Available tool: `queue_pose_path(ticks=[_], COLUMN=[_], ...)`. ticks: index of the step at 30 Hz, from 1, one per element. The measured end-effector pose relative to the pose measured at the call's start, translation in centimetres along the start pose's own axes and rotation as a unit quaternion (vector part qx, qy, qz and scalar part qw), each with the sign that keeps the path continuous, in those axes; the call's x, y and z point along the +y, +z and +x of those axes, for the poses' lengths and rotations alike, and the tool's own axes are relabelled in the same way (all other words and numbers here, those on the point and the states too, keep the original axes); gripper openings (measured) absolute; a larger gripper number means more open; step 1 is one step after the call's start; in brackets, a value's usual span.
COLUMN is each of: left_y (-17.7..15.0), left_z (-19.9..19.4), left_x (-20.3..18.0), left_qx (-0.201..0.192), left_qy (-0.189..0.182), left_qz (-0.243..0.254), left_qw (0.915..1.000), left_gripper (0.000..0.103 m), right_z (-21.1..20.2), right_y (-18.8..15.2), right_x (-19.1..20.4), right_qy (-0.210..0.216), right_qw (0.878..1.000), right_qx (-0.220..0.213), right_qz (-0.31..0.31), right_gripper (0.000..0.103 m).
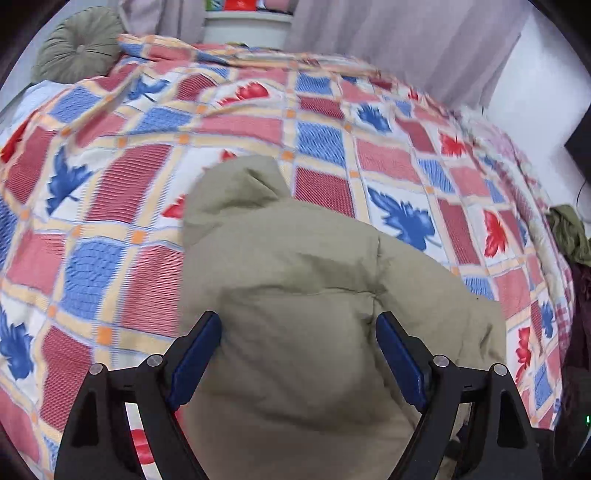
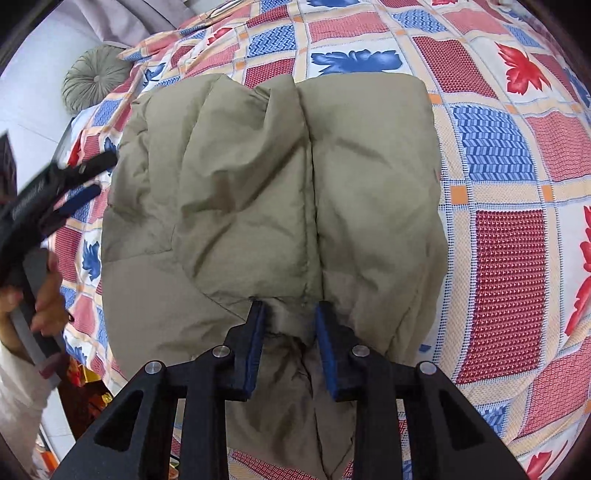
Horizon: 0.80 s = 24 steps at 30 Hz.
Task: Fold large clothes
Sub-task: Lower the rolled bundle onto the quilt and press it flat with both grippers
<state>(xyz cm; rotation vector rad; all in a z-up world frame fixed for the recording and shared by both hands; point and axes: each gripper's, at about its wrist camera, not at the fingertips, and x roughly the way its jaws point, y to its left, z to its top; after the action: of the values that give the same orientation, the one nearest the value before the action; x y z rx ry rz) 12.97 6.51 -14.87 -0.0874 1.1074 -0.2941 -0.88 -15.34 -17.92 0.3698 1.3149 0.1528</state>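
Padding bulges across the khaki puffer jacket (image 2: 258,192), which lies folded on a bed covered by a checked quilt (image 2: 509,266) printed with red and blue leaves. In the right wrist view the jacket fills the middle of the frame, its two puffy halves meeting at a central seam that runs straight toward the right gripper (image 2: 289,314). That gripper's jaws stand fairly narrow, and a bunched fold of the jacket's near edge sits pinched between the blue pads (image 2: 327,354); the fabric gathers into creases right at the grip, so the cloth looks held. In the left wrist view the left gripper (image 1: 298,325) hangs above the jacket with its jaws spread wide, one finger (image 1: 195,362) on either side of a rounded bulge of fabric; neither pad presses on the cloth, and nothing is held. From the right wrist view the left gripper (image 2: 85,177) appears at the jacket's left edge, blurred, with a hand (image 2: 44,295) around its handle and a pale sleeve below. A round green cushion (image 1: 79,46) rests at the far corner of the bed, just beside the quilt's edge, with grey curtains (image 1: 388,33) behind it.
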Motion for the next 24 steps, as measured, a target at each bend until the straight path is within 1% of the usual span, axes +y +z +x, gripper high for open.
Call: queue_pose_path(ticks=[2,4,7,11,15,18,24], left_y=[0.0,-0.5,-1.0,-1.1,-1.1,-1.1,-2.1], left_z=[1.8,2.8,4.0,4.4,3.9,3.0,-0.2], left_x=[-2.0,-3.4,-4.5,-4.7,-4.2,-3.9,-2.8], left_qx=[0.01,0.01,0.013,0.016,0.02,0.025,0.026], left_qy=[0.028,0.042,0.056,0.067,0.067,0.07,0.075], left_qz=[0.029,0.045,0.06,0.064,0.06,0.059,0.06], left_qw=[0.9992,0.9981,0.9966,0.9956,0.9957,0.9956,0.9951], left_gripper=[0.087,0.087,0.089,0.089,0.09,0.09,0.09], right_z=[0.4,0.8,1.6,2.7,2.1,1.4,-0.1], right_y=[-0.3,-0.7,-1.0,-0.8,-0.7,-0.7,-0.6], right_x=[-0.2,-0.7,-2.4,-3.9,-4.1,-4.2,-3.6], right_qy=[-0.01,-0.013,0.002,0.026,0.035,0.041,0.033], right_qw=[1.0,1.0,1.0,1.0,0.999,0.998,0.998], right_qx=[0.0,-0.001,-0.003,-0.004,0.007,0.011,0.01], right_qz=[-0.009,-0.009,0.008,0.016,0.03,0.042,0.044], right_gripper=[0.031,0.03,0.03,0.03,0.03,0.033,0.035])
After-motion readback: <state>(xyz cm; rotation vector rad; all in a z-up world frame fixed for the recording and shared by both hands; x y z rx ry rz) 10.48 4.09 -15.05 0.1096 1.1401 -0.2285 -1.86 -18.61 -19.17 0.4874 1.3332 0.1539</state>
